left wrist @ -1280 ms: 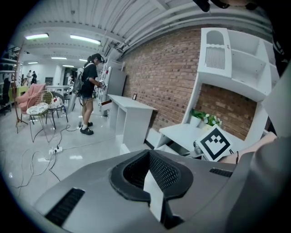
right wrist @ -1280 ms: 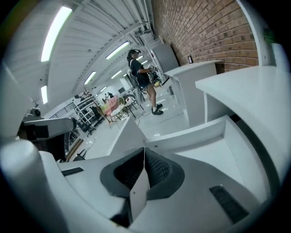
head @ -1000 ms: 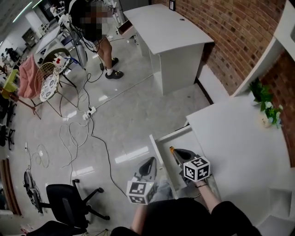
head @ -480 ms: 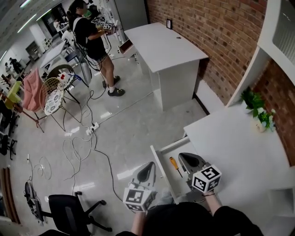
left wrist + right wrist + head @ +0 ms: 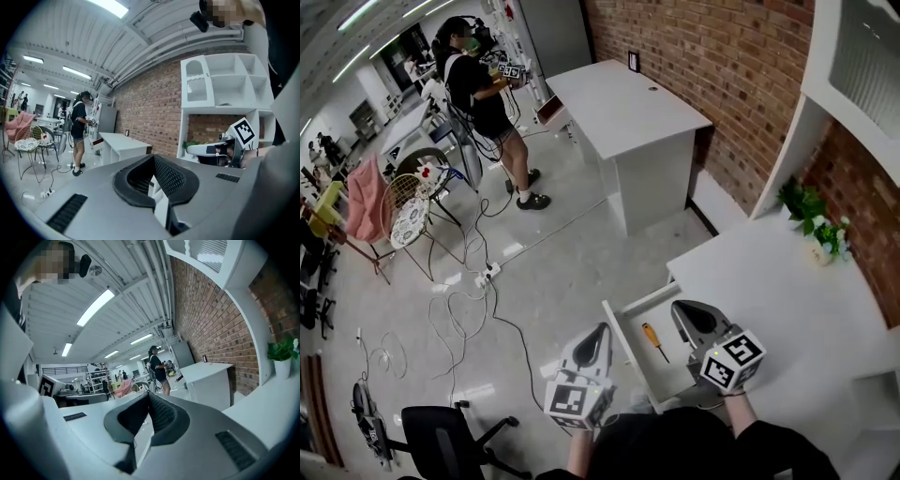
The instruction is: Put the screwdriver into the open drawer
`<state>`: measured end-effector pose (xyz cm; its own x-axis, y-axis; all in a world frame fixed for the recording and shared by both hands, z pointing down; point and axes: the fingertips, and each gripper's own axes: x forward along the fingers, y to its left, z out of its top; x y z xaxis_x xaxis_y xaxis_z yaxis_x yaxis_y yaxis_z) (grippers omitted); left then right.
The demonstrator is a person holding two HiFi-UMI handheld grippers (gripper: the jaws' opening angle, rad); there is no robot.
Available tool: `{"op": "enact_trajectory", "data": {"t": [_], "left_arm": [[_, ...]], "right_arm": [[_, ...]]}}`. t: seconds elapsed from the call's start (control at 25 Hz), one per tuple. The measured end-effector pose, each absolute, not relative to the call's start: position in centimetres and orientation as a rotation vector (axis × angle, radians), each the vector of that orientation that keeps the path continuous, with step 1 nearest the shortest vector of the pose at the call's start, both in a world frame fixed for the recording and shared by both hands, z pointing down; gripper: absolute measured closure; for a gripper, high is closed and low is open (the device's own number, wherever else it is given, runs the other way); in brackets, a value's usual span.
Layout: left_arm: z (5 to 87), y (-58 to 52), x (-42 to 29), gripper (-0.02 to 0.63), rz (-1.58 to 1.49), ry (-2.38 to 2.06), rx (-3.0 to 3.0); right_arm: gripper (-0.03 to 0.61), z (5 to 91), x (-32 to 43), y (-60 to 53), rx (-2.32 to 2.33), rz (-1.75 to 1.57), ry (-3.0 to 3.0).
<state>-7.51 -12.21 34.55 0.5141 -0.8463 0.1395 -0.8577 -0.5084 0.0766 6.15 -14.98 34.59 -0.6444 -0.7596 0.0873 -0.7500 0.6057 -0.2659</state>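
The screwdriver (image 5: 654,341), with an orange handle and a dark shaft, lies flat inside the open white drawer (image 5: 616,323), which is pulled out from the white desk (image 5: 769,281). My right gripper (image 5: 682,307) hovers just right of it above the drawer, shut and empty, apart from the tool. My left gripper (image 5: 602,330) is held left of the drawer's side wall, also shut with nothing in it. In the left gripper view the left gripper (image 5: 153,157) has its jaws together, and the right gripper (image 5: 206,150) shows beyond. In the right gripper view the right gripper (image 5: 149,394) points level across the room.
A second white desk (image 5: 628,98) stands against the brick wall. A person (image 5: 483,84) stands far off near a wire chair (image 5: 403,202). Cables (image 5: 459,281) trail over the floor, an office chair (image 5: 441,436) sits bottom left, and potted plants (image 5: 811,216) stand on the near desk.
Both grippers have risen. The right gripper has come away from the screwdriver, which now lies uncovered in the drawer.
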Motion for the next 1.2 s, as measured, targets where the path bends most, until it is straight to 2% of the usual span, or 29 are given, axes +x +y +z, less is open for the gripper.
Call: {"op": "enact_trajectory", "data": {"t": [1.2], "left_arm": [[31.8,-12.9,-8.5,0.605,0.110,-1.615,2.608]], "right_arm": [[0.563,30.7,10.7,-15.7,-1.415,-0.231,2.712]]}}
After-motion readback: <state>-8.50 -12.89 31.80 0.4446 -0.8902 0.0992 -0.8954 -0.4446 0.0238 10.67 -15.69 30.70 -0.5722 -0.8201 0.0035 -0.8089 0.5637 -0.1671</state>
